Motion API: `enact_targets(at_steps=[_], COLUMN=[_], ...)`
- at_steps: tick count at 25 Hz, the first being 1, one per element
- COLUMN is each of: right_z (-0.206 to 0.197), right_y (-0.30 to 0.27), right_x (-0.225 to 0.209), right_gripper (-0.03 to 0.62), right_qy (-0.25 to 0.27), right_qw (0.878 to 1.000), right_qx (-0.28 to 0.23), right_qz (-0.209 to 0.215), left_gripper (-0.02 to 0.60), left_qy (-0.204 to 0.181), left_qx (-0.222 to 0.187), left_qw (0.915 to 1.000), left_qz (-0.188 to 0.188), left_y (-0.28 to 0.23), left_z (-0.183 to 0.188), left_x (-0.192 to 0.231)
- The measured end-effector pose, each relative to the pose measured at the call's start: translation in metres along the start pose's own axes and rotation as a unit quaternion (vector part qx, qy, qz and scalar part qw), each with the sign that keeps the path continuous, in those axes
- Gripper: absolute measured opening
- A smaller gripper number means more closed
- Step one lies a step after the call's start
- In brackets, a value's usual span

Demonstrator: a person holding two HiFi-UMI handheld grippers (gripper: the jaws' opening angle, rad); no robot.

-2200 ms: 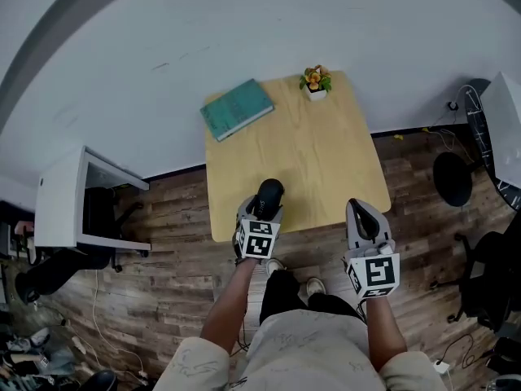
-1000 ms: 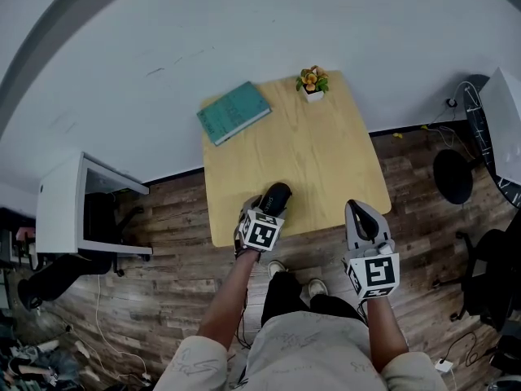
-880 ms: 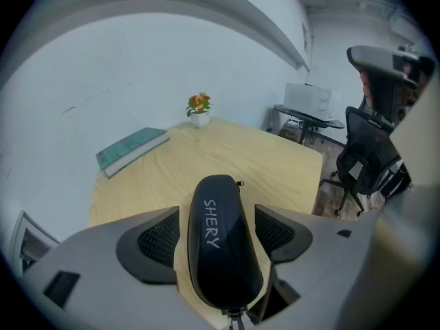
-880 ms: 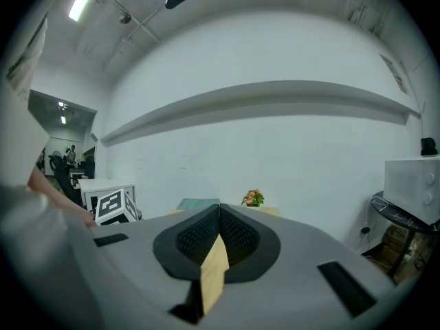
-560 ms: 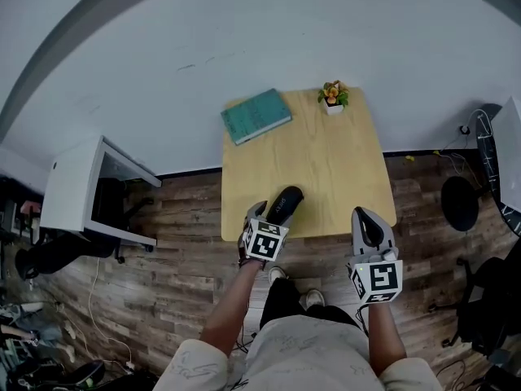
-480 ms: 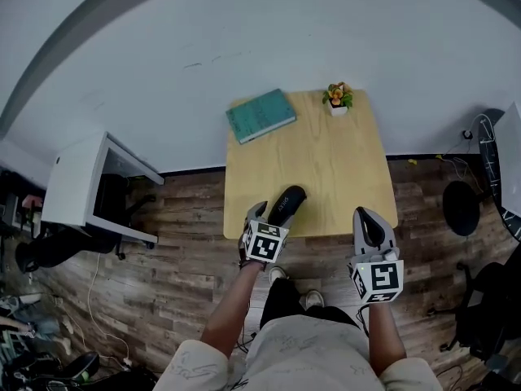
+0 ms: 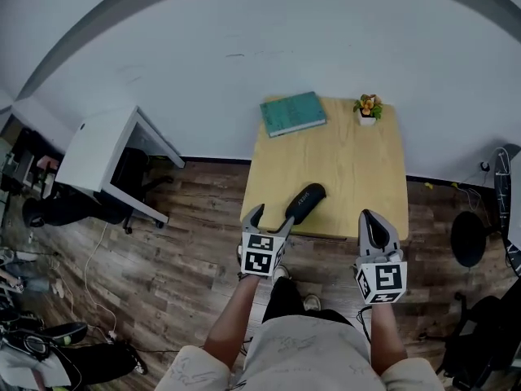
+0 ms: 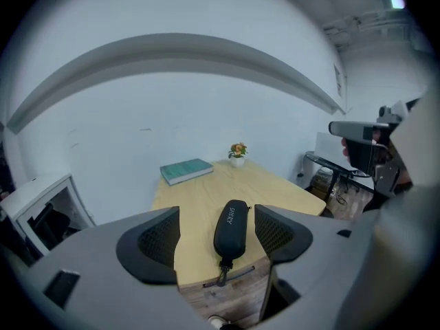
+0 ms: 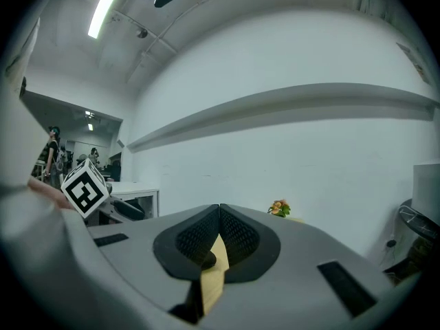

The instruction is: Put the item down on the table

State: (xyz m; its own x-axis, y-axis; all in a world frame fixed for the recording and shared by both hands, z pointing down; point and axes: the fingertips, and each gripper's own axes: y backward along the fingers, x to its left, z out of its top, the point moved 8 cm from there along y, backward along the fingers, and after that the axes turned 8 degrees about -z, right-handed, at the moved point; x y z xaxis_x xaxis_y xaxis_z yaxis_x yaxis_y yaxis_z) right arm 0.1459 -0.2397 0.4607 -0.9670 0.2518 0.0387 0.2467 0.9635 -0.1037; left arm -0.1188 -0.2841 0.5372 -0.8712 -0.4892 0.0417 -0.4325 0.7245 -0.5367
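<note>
A black zipped glasses case [image 7: 304, 203] lies on the wooden table [image 7: 358, 161] near its front edge, its strap end toward me. My left gripper [image 7: 271, 217] is open just off that edge, apart from the case. In the left gripper view the case [image 8: 231, 227] shows between the spread fingers of the left gripper [image 8: 215, 218], beyond the pads. My right gripper [image 7: 372, 221] hangs at the table's front right edge, shut with nothing in it. In the right gripper view its [image 9: 218, 218] pads meet.
A teal book [image 7: 293, 113] lies at the table's far left and a small potted plant [image 7: 368, 108] at the far right corner. A white desk [image 7: 106, 149] stands on the wooden floor to the left. A dark chair base [image 7: 468, 239] sits at the right.
The left gripper was shut on the case earlier; now it is open and drawn back toward me, with the case lying on the table. The right gripper has stayed shut.
</note>
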Motion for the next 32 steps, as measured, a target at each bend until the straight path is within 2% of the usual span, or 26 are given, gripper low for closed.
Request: enact_targets(at_steps=[4,8,12,18,22,26,29,32], right_z=[0.005,0.011,0.012,0.01,0.01,0.011,0.013,0.013], right_y=[-0.001,-0.002,-0.005,-0.004,-0.001,-0.001,0.0,0.001], right_x=[0.015,0.029,0.038,0.05,0.057,0.061,0.062,0.062], right_gripper=[0.014,0.014,0.014,0.014,0.014,0.014,0.014,0.014], right_qy=[0.015,0.023,0.025,0.03,0.036,0.039,0.04,0.039], right_qw=[0.999,0.999,0.998,0.996,0.995,0.994,0.994,0.994], right_qx=[-0.004,-0.013,-0.02,-0.023,-0.027,-0.024,-0.027,-0.028], right_qz=[0.028,0.048,0.062,0.081,0.09,0.095,0.095,0.093], left_gripper=[0.325,0.325,0.324,0.324,0.324,0.324,0.324,0.324], left_qy=[0.018,0.01,-0.019,-0.057,-0.06,-0.052,-0.045,-0.051], left_qx=[-0.054,-0.108,-0.178,-0.24,-0.255,-0.242,-0.247,-0.263], left_qw=[0.9977,0.9919,0.9799,0.9617,0.9566,0.9604,0.9605,0.9568], left_qz=[0.036,0.066,0.088,0.119,0.126,0.128,0.119,0.113], left_y=[0.04,0.08,0.113,0.152,0.163,0.165,0.167,0.168], left_z=[0.004,0.007,0.01,0.008,0.003,0.0,0.0,0.002], left_x=[0.003,0.001,-0.008,-0.019,-0.023,-0.02,-0.02,-0.02])
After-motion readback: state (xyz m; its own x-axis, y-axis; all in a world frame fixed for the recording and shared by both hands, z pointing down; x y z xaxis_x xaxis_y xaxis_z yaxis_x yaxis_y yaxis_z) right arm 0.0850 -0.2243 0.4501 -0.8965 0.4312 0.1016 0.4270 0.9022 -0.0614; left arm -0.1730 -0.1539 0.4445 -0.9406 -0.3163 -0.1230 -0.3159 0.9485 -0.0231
